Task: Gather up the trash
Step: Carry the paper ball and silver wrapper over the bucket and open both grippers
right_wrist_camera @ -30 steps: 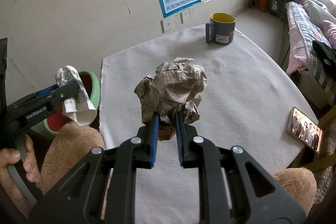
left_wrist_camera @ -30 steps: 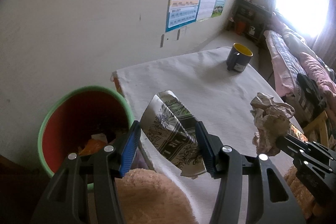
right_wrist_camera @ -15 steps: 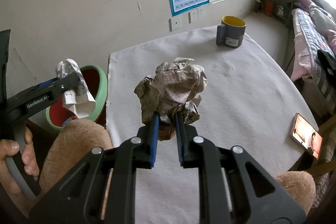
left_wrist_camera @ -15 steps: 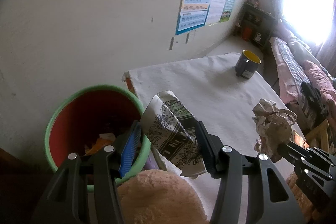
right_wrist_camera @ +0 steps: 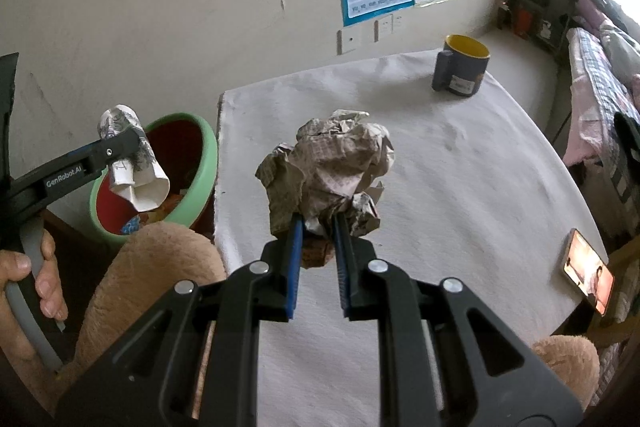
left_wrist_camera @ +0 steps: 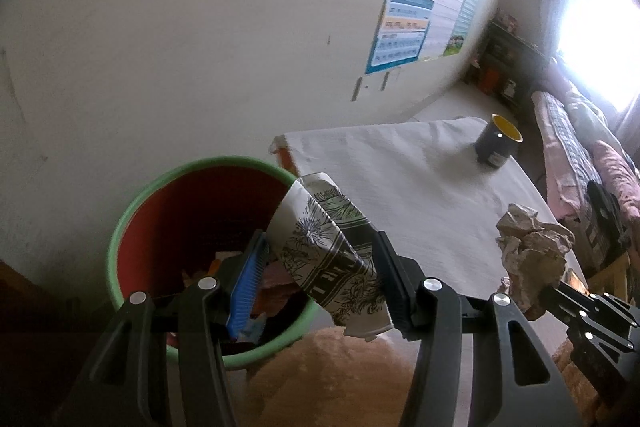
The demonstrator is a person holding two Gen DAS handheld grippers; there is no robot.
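We take the cloth-covered table (right_wrist_camera: 460, 163) as our landmark. Just off its near left corner stands the green-rimmed trash bin (left_wrist_camera: 132, 223), with scraps already in the bottom, so some collecting is behind us, we judge. Our left gripper (left_wrist_camera: 320, 279) is clamped on a crushed printed paper cup (left_wrist_camera: 328, 251), which hangs over the bin's table-side rim; the drop is what is left. Our right gripper (right_wrist_camera: 316, 227), jaws narrow, pinches a crumpled newspaper ball (right_wrist_camera: 332, 171) above the table's near middle, well apart from the bin, so it has farther to go. We see no other litter on the table. At its far right stands a dark mug (right_wrist_camera: 460, 71) with a yellow inside, at its near right edge a lit phone (right_wrist_camera: 588, 279). A fuzzy tan cushion (right_wrist_camera: 148, 279), just beside the bin, crowds the way.
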